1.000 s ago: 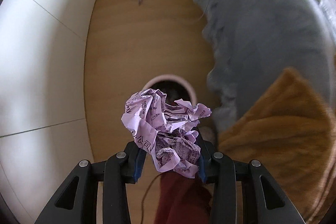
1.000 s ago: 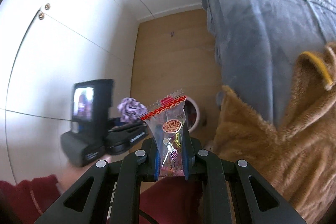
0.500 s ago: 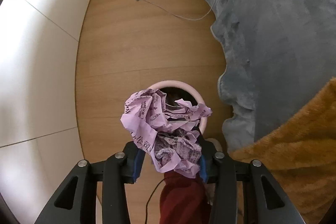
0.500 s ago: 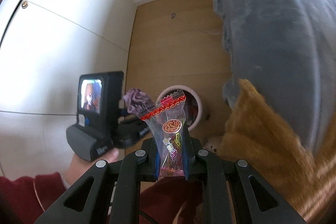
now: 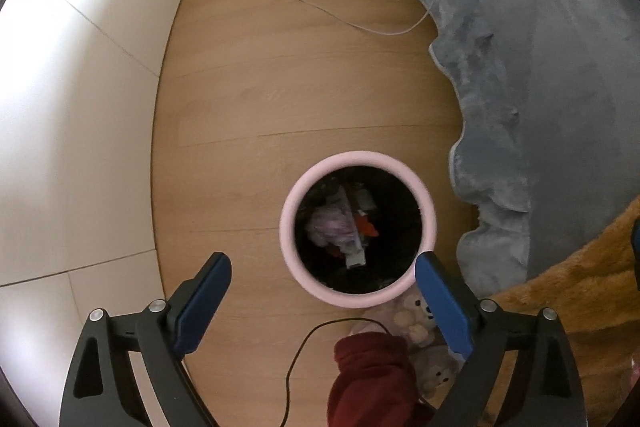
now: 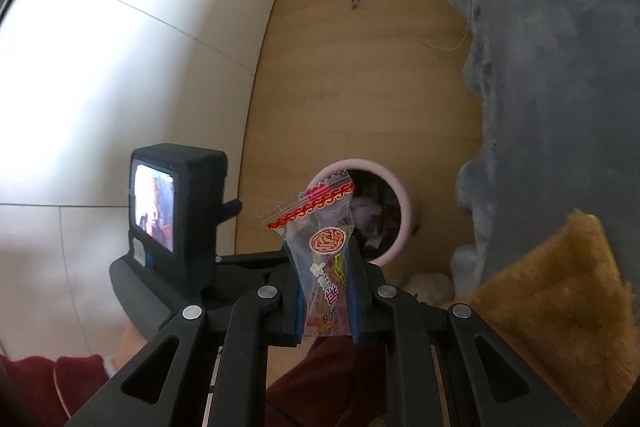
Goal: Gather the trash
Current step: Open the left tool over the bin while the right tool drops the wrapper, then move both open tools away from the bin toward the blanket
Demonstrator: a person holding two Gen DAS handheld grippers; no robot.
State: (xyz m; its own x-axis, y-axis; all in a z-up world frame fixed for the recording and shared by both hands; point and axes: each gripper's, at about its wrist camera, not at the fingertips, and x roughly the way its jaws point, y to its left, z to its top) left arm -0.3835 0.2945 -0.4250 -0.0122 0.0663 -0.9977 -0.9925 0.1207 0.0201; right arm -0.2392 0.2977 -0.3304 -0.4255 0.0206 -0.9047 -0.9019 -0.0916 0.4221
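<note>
Left wrist view: wood floor (image 5: 300,99), white wall (image 5: 80,87), pink bin (image 5: 288,223); left hand-held gripper (image 5: 320,267) wide apart, empty.

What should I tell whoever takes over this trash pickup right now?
Left gripper: open, empty, above the pink bin.
Right gripper: shut on a snack wrapper, short of the bin.
Done: the purple paper lies in the bin with other trash.
Left: carry the wrapper over the bin and open the right gripper. A cable lies on the floor; probably not trash.
</note>
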